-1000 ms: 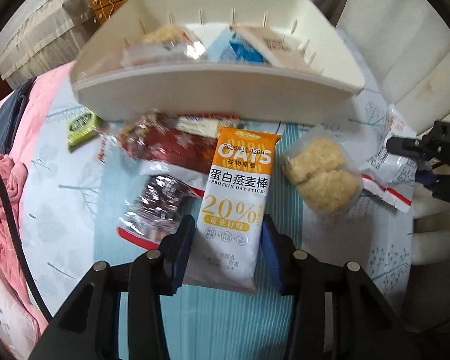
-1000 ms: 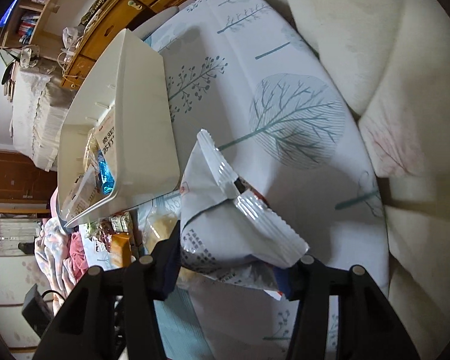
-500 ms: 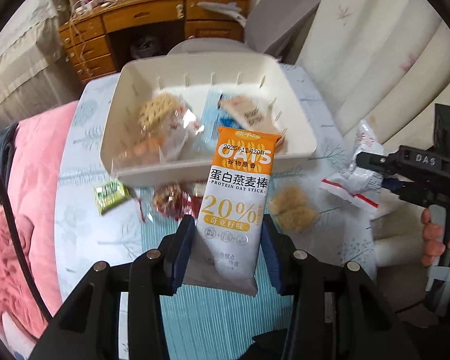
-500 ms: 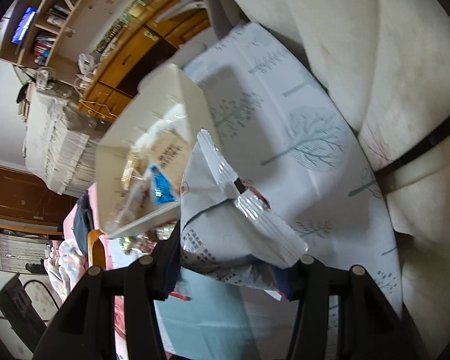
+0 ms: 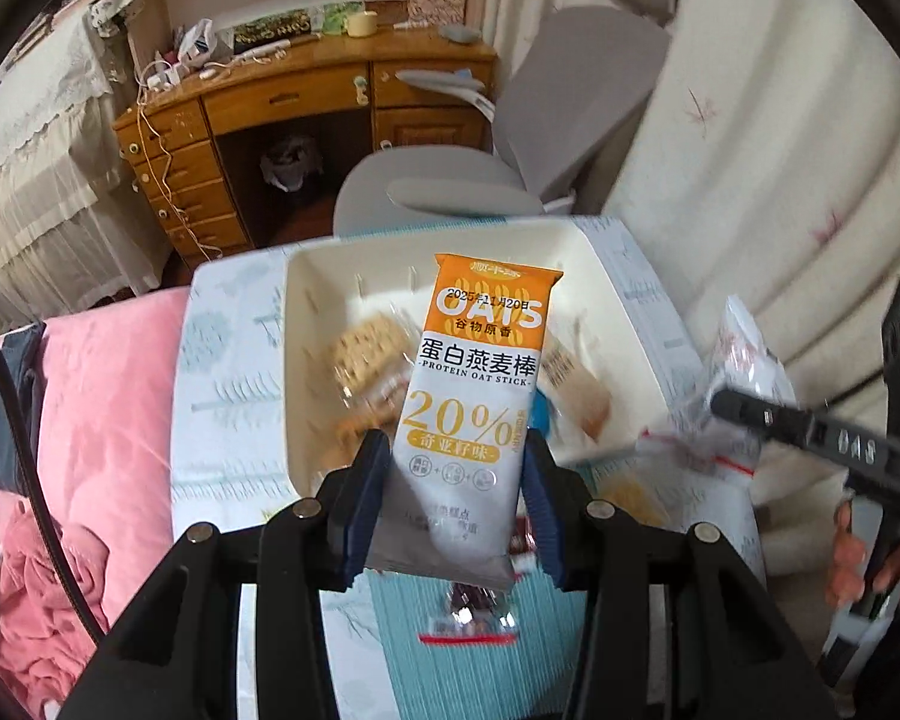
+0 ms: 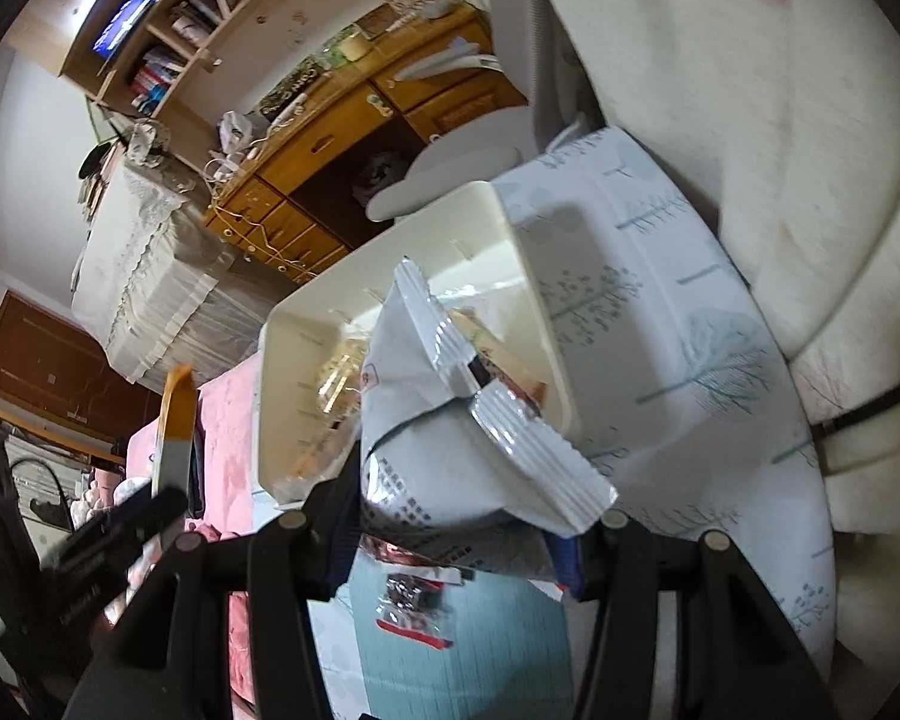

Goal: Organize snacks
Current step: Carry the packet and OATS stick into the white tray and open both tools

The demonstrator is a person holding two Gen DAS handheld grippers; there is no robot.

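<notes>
My left gripper [image 5: 456, 492] is shut on an orange-and-white oat stick packet [image 5: 474, 396], held upright above the near edge of the white bin [image 5: 294, 360]. The bin [image 6: 270, 372] holds several snacks, among them a pale cracker pack [image 5: 366, 354]. My right gripper [image 6: 456, 516] is shut on a crinkled white snack bag [image 6: 450, 420], raised over the bin's near right corner. That same bag [image 5: 744, 372] shows at the right of the left wrist view. A dark red-edged packet [image 5: 468, 606] lies on the table below.
A tree-print cloth [image 6: 660, 300] covers the table. A grey office chair [image 5: 510, 180] and a wooden desk [image 5: 258, 108] stand beyond the bin. Pink bedding [image 5: 90, 420] lies to the left, cream cushions [image 6: 750, 120] to the right. A hand [image 5: 846, 558] grips the right tool.
Both grippers have risen with their packets. The bin and table snacks have dropped lower and grown smaller in both views, and more of the room shows behind.
</notes>
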